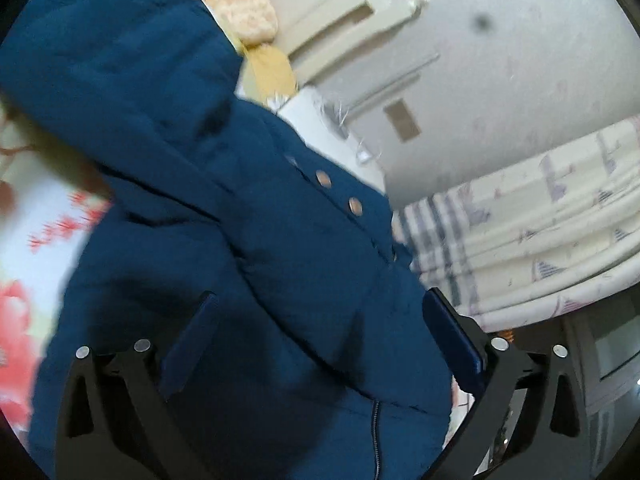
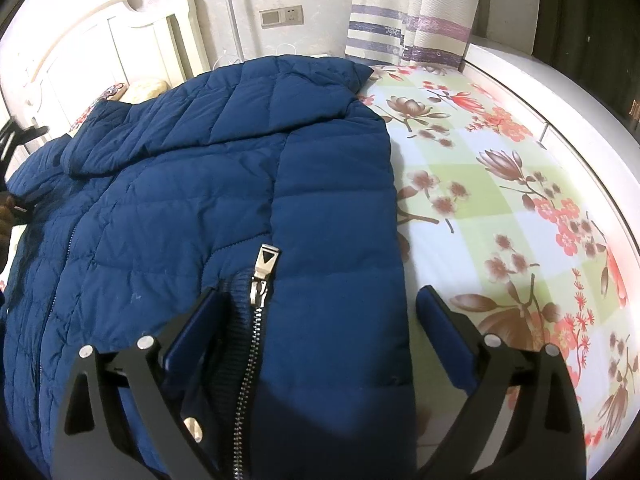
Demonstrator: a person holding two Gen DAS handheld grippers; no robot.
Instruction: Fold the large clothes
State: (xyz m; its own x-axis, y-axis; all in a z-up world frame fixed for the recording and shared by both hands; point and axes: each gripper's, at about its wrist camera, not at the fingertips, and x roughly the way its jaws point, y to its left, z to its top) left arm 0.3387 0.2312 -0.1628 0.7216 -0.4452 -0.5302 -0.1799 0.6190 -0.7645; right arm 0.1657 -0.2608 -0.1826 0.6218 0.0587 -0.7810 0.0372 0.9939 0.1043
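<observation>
A large dark blue quilted puffer jacket point(image 2: 224, 184) lies on a bed with a floral sheet point(image 2: 500, 184). Its zipper pull point(image 2: 265, 264) points up the middle near my right gripper. My right gripper point(image 2: 320, 320) is open, its jaws wide apart over the jacket's near edge, one finger on each side of the zipper end. In the left wrist view the jacket point(image 1: 200, 200) fills the frame, blurred, with two metal snaps point(image 1: 338, 192). My left gripper point(image 1: 316, 324) is open, jaws wide, with jacket fabric between them. The left gripper also shows at the right wrist view's left edge point(image 2: 16, 140).
A white headboard point(image 2: 120, 28) and pillows point(image 2: 146, 88) are at the bed's far end. A wall socket point(image 2: 280, 16) and a striped curtain point(image 2: 400, 20) stand behind. The bed's white frame edge point(image 2: 560, 120) runs along the right.
</observation>
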